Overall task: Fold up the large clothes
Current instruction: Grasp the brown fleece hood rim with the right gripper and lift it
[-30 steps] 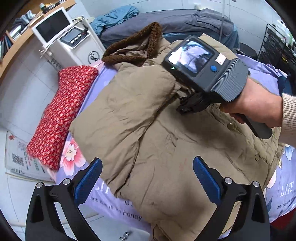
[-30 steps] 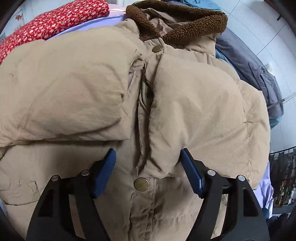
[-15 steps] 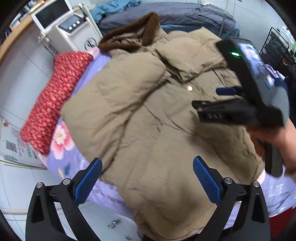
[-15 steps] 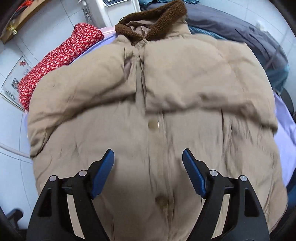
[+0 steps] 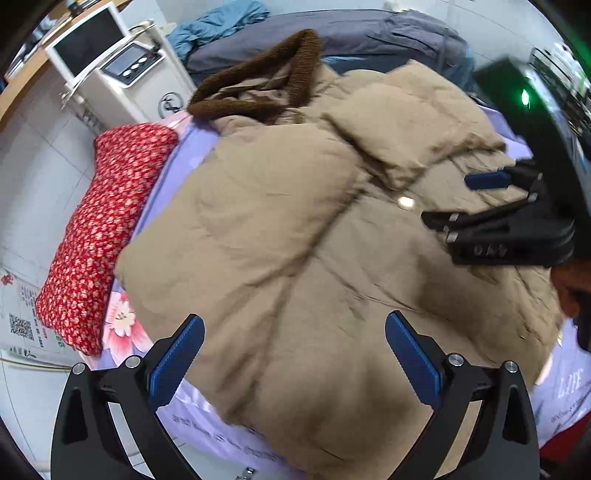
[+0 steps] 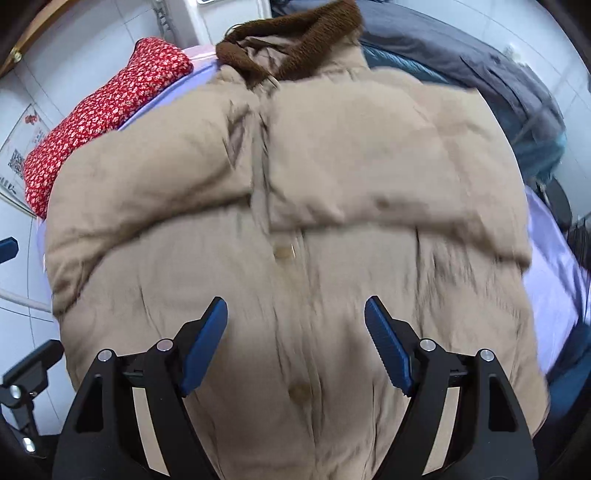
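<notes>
A large tan padded coat with a brown fleece collar lies front up on a bed, both sleeves folded across its chest. It fills the right wrist view, collar at the top. My left gripper is open and empty above the coat's lower left part. My right gripper is open and empty above the button line near the hem. The right gripper also shows at the right edge of the left wrist view, above the coat.
A red flowered pillow lies left of the coat on the lilac sheet. A white machine with a screen stands behind it. Grey and blue bedding is piled beyond the collar. A dark rack stands at the right.
Both grippers have pulled back from the coat's chest toward its hem. The right gripper has moved right and lower in the left wrist view. The coat has not visibly moved.
</notes>
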Tool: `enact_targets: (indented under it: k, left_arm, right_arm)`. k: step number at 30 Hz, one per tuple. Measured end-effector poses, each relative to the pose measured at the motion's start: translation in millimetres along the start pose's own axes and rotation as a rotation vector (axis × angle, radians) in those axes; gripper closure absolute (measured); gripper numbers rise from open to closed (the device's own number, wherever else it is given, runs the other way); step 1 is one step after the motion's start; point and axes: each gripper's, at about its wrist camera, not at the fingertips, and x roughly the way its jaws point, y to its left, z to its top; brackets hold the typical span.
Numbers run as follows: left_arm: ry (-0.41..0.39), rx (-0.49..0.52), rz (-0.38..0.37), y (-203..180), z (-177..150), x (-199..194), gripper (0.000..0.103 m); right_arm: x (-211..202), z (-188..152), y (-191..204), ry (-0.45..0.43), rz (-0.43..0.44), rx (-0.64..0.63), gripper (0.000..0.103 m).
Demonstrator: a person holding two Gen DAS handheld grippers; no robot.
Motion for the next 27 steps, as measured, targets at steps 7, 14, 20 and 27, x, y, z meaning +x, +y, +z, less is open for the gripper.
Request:
enact_targets:
  k: [7, 14, 20, 27]
  left_arm:
    - [0.0, -0.105, 0.041, 72, 6, 23, 0.007]
    - [0.046, -0.166, 0.042, 118, -5, 52, 0.007]
    - [0.038, -0.194, 0.029, 136, 3, 69, 0.007]
    - [0.019, -0.22, 0.014, 146, 13, 75, 0.007]
  right_arm:
    - [11, 127, 36, -0.1, -0.011, -0.099, 0.026]
    - [43, 264, 66, -0.195, -0.068, -0.157, 0.026]
    - [110, 347, 84, -0.163, -0.407, -0.352, 0.026]
    - [168, 373, 92, -0.081, -0.594, -0.542, 0.037]
